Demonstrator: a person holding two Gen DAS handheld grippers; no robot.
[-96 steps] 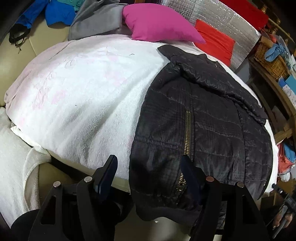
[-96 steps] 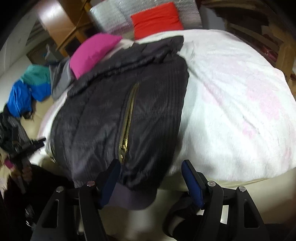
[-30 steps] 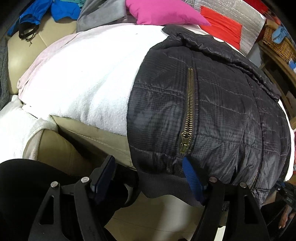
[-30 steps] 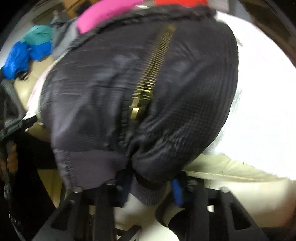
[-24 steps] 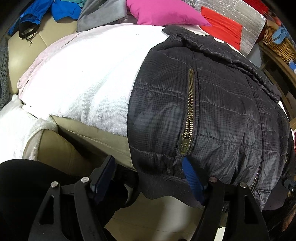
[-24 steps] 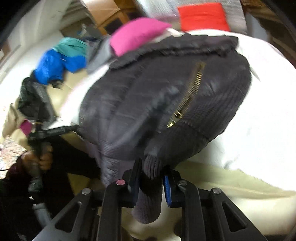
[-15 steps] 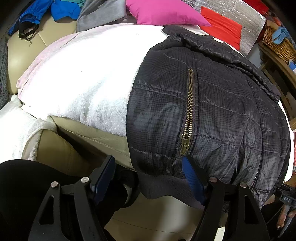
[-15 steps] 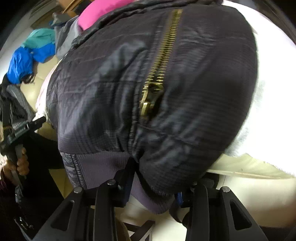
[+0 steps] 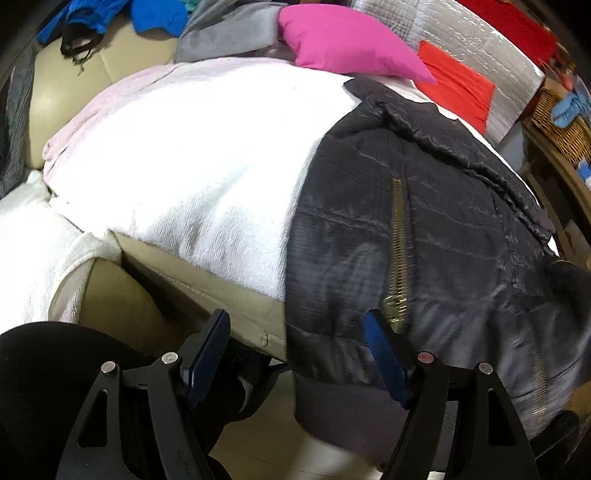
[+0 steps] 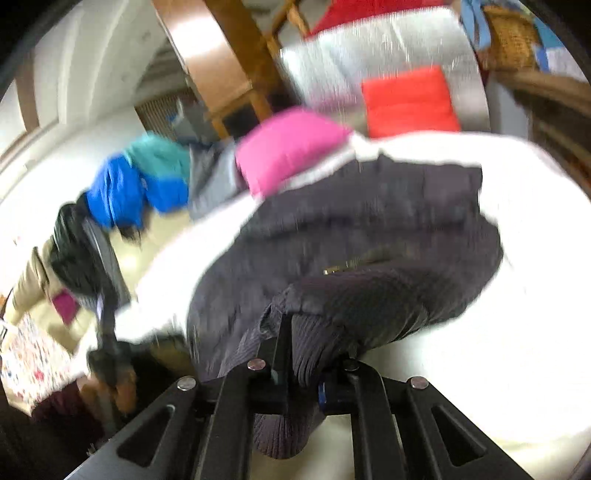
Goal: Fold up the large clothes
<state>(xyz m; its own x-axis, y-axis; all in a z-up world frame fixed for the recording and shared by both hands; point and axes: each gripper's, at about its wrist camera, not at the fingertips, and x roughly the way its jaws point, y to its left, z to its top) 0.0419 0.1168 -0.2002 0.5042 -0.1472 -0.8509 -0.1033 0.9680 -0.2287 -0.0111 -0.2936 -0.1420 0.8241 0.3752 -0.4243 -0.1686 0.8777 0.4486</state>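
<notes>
A black quilted jacket (image 9: 424, 258) with a brass zipper lies on a white blanket (image 9: 207, 155) over a beige sofa, its ribbed hem hanging over the front edge. My left gripper (image 9: 295, 343) is open, just below and in front of the hem's left corner, holding nothing. My right gripper (image 10: 301, 354) is shut on the jacket's ribbed hem (image 10: 314, 347) and lifts it up and over the jacket body (image 10: 351, 221). The right wrist view is blurred by motion.
A pink cushion (image 9: 343, 48), a red cushion (image 9: 458, 85) and grey and blue clothes (image 9: 155, 16) lie at the back of the sofa. A wicker basket (image 9: 561, 118) stands on wooden shelving at right. A white towel (image 9: 33, 258) drapes the sofa arm at left.
My right gripper has closed on the jacket's hem and raised it up and away from the sofa edge. My left gripper stays open and has shifted slightly left of the hem.
</notes>
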